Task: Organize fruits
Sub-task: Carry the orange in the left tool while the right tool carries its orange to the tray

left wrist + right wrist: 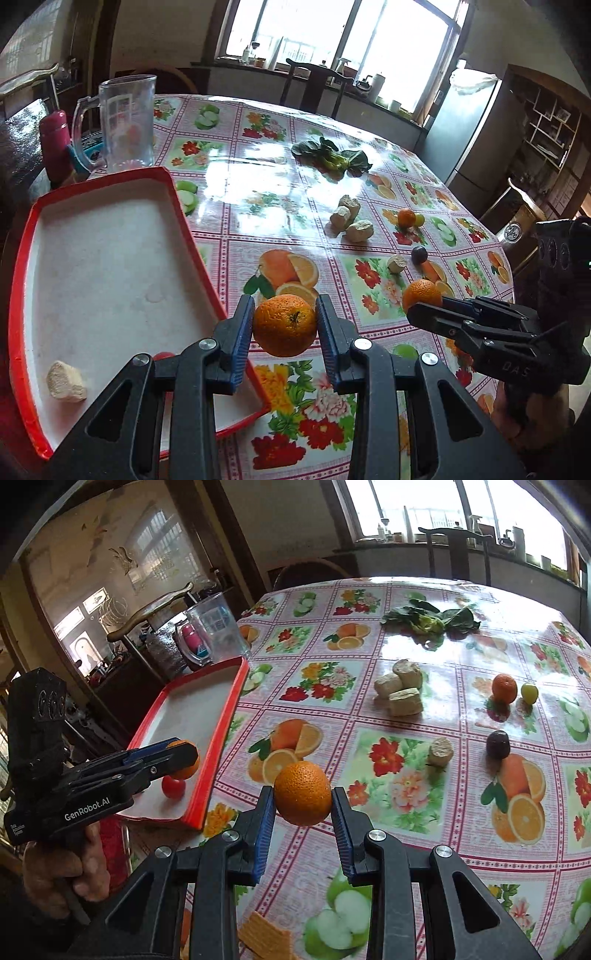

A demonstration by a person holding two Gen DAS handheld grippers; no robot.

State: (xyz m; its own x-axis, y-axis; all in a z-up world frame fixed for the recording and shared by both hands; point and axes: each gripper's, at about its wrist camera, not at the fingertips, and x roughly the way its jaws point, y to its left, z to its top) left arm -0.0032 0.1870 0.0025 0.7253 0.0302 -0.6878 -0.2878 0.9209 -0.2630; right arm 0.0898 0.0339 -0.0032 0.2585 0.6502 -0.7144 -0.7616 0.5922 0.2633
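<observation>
Orange fruit clamped in each gripper above the flowered tablecloth (236, 221).
The left gripper (284, 325) is closed on one orange (284, 325) at the edge of the red-rimmed tray (22, 295); the right gripper (303, 794) is closed on a second orange (303, 794) over the cloth. A third orange (504, 688), a dark plum (498, 743) and a small green fruit (529, 693) lie farther off.

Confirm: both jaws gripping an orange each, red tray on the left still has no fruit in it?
Not quite. Each gripper does hold an orange: left gripper on one orange, right gripper on the other orange. But the red tray is not fruitless: the right wrist view shows a small red fruit in it.
</observation>
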